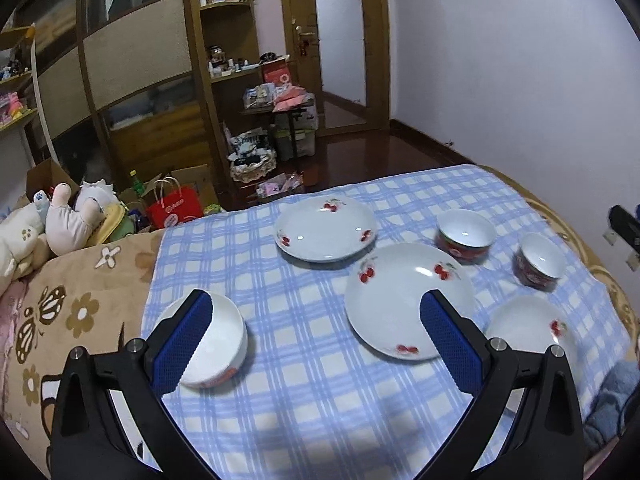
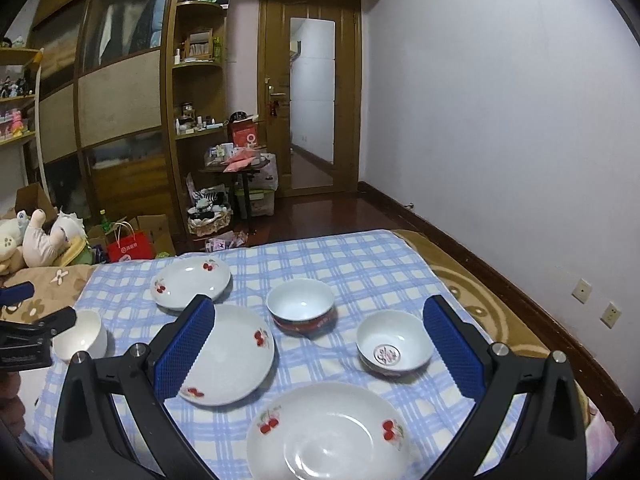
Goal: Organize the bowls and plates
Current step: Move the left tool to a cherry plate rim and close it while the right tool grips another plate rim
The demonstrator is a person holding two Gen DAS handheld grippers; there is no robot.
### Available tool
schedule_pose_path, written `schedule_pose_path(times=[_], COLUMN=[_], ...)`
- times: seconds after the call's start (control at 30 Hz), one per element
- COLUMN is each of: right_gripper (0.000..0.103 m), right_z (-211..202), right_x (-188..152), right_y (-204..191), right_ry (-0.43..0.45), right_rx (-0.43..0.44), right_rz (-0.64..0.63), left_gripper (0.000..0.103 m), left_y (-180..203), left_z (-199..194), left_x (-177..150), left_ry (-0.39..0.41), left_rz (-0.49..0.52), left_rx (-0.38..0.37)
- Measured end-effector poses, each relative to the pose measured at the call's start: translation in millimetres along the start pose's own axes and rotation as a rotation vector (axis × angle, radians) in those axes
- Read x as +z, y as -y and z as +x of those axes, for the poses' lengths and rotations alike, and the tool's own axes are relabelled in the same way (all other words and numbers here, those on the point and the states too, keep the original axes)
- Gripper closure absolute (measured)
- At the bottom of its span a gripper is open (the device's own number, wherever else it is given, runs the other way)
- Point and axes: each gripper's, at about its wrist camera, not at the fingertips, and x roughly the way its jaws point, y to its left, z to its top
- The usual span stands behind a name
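Three white cherry-print plates lie apart on a blue checked cloth (image 2: 360, 256): a far plate (image 2: 191, 282), a middle plate (image 2: 236, 354) and a near plate (image 2: 328, 436). Two red-sided bowls stand right of the plates, one farther (image 2: 301, 307), one nearer (image 2: 394, 346). A white bowl (image 2: 82, 336) stands at the left. My left gripper (image 1: 316, 312) is open above the cloth, its left finger in front of the white bowl (image 1: 224, 340), its right finger over the middle plate (image 1: 396, 300). My right gripper (image 2: 318, 316) is open above the dishes.
The cloth covers a bed with a brown flowered blanket (image 1: 80, 300). Plush toys (image 1: 60, 216) lie at its far left. Beyond the bed are a red bag (image 1: 174, 208), boxes, a cluttered stand (image 1: 280, 120) and wooden cabinets. A white wall (image 2: 500, 140) runs along the right.
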Motion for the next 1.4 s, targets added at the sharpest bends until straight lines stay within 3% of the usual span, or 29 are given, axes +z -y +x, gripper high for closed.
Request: schedule_pose_path(times=[0.3, 0.47, 0.6, 0.7, 0.8, 0.9, 1.13, 1.4], right_gripper=[0.000, 0.000, 0.018, 0.019, 0.029, 0.032, 0.032, 0.032], right_z=[54, 87, 121, 145, 163, 179, 206, 219], right_x=[17, 12, 8, 1, -11, -26, -57, -71], right_y=[-17, -30, -36, -38, -42, -46, -51, -55], right_ry=[-0.067, -0.120, -0.185, -0.229, -0.273, -0.320, -0.418, -0.459], right_rx=[0.047, 0.060, 0.087, 0.106, 0.123, 0.135, 0.147, 0.166], right_rz=[0.008, -0.023, -0.027, -0.006, -0.029, -0.053, -0.059, -0.074], left_gripper=[0.001, 0.001, 0.001, 0.001, 0.001, 0.001, 0.001, 0.001], left_y=[-6, -2, -2, -1, 0, 2, 7, 2], left_z=[61, 96, 121, 139, 154, 168, 197, 218], left_x=[26, 33, 34, 31, 25, 18, 2, -11], left_ry=[-0.101, -0.139, -0.153, -0.175, -0.199, -0.233, -0.283, -0.353], left_rz=[-0.080, -0.067, -0.090, -0.099, -0.105, -0.109, -0.118, -0.149], left_rx=[-0.029, -0.020, -0.010, -0.017, -0.029, -0.046, -0.037, -0.037])
